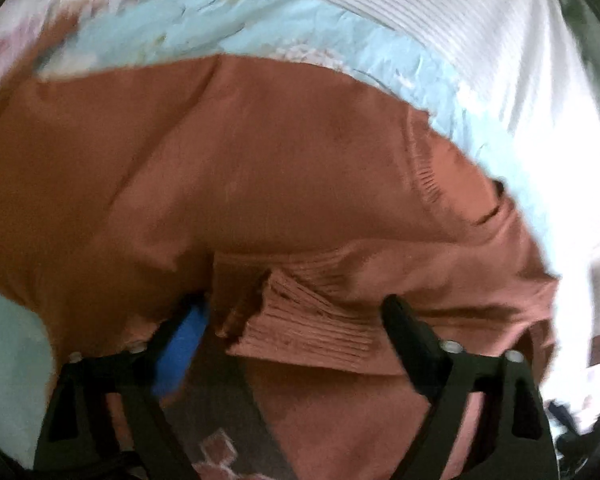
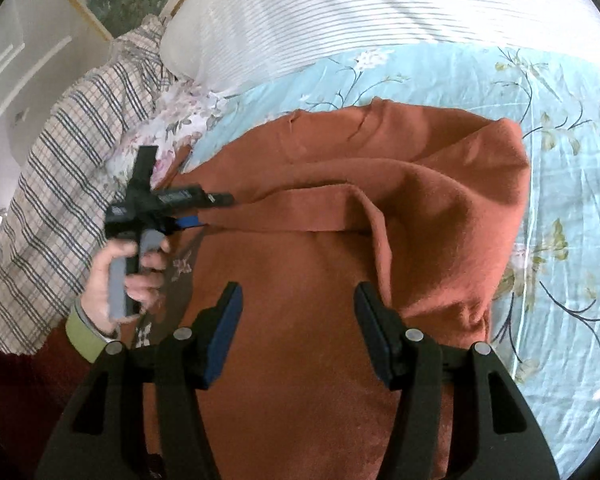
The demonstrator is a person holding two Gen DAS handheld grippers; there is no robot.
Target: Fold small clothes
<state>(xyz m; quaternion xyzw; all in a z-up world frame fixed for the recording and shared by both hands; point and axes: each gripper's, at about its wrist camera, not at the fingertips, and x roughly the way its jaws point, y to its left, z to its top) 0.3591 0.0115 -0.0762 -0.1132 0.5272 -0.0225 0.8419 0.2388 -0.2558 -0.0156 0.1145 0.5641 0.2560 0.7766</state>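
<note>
**Sleeve fold under way on the rust sweater**

While the rust-orange sweater lies spread on the floral blue bedsheet, the fold looks to be in its early stage: one side of the knit is already lapped over the body, with a raised ridge of cloth running toward 3 o'clock in the right wrist view, and a ribbed cuff is now being dealt with.

The left gripper sits low over that cuff. Its jaws stand well apart, one finger on each side of the ribbed band, and the cuff lies in the gap between them; blur hides the contact, but the pads do not appear to press on it. From the right wrist view the same tool shows at 9 o'clock, held in a hand with a green sleeve, its tip at the sweater's edge.

The right gripper hovers above the sweater's middle, jaws roughly half open and empty, with bare knit showing between them.

My judgement is that the next move calls for the left jaws to close on the cuff, then carry the sleeve across the body toward 3 o'clock, while the right tool pins or smooths the cloth. A striped pillow lies at 12 o'clock and a plaid cloth at 9 o'clock, both clear of the work.
</note>
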